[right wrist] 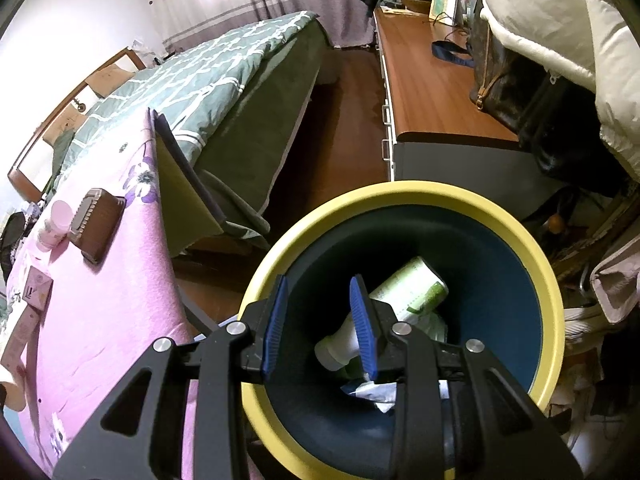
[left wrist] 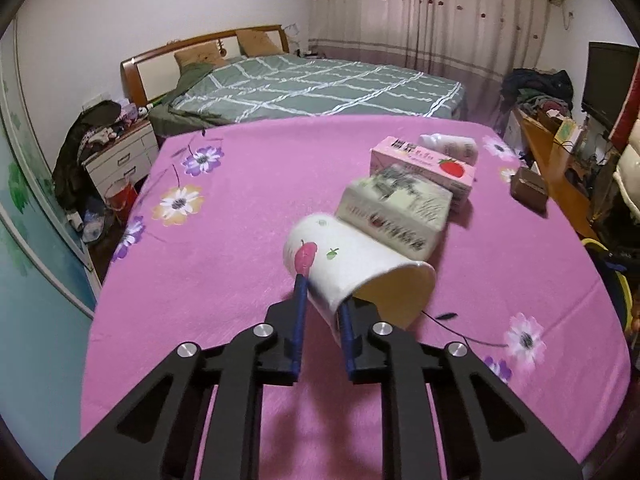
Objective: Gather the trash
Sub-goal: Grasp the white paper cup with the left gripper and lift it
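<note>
In the left wrist view my left gripper is shut on the wall of a white paper cup with small fruit prints, one finger outside and one inside its mouth, held tilted above the pink flowered tablecloth. In the right wrist view my right gripper is open and empty above a yellow-rimmed dark blue trash bin. A green and white bottle and crumpled paper lie inside the bin.
Behind the cup on the table lie a thick book, a pink strawberry box and a white bottle. A brown box and a pink bottle sit near the table's edge. A bed and a wooden desk stand beyond.
</note>
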### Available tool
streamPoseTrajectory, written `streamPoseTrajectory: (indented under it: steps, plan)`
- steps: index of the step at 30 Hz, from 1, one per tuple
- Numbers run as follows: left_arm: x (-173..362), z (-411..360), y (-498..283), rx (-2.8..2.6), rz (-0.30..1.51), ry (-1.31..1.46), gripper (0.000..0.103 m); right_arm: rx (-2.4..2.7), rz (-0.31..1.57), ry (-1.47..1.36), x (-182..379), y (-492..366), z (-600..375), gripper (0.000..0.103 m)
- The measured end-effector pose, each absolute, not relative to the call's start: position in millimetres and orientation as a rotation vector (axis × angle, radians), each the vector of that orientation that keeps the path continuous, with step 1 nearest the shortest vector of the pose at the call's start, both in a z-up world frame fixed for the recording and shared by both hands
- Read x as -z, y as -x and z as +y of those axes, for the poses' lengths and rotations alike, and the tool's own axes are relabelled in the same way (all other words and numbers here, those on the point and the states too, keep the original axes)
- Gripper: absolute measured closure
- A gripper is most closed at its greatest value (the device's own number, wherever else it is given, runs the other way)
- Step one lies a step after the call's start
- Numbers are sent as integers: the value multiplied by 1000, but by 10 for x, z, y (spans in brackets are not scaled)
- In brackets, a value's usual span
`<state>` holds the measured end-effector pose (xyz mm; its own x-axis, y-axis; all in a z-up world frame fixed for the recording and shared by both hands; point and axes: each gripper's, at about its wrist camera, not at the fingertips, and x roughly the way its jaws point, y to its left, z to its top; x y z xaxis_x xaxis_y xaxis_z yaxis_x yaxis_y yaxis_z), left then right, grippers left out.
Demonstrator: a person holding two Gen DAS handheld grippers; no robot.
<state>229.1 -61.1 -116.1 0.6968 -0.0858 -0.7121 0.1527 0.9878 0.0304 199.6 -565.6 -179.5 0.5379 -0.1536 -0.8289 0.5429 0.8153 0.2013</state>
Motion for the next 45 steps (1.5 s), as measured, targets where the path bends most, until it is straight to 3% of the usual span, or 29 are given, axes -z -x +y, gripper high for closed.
streamPoseTrajectory:
  steps: [12, 25, 26, 27, 29, 33, 45]
  plan:
    - [718, -1043, -1777, 282, 703, -125, 96, 419, 885, -478, 1708, -1735, -5736, 72]
    - [812, -1379, -1586, 264, 750, -230, 99, 393, 882, -518, 1782, -1530, -5904, 72]
    - [822, -1380, -1553, 263, 756, -234, 95, 387, 884, -519, 1796, -1542, -5897, 72]
    - [837, -1373, -1501, 256, 762, -245, 61, 380, 886, -519, 1810, -1558, -5891, 72]
    - [840, -1344, -1378, 215, 742, -275, 12, 361, 895, -516, 1840, -1604, -5857, 72]
    - [825, -1181, -1347, 157, 772, -228, 17, 331, 904, -510, 1867, -1670, -5790, 72]
    - [1006, -1029, -1713, 408, 859, -321, 14, 305, 905, -508, 1842, -1722, -5773, 72]
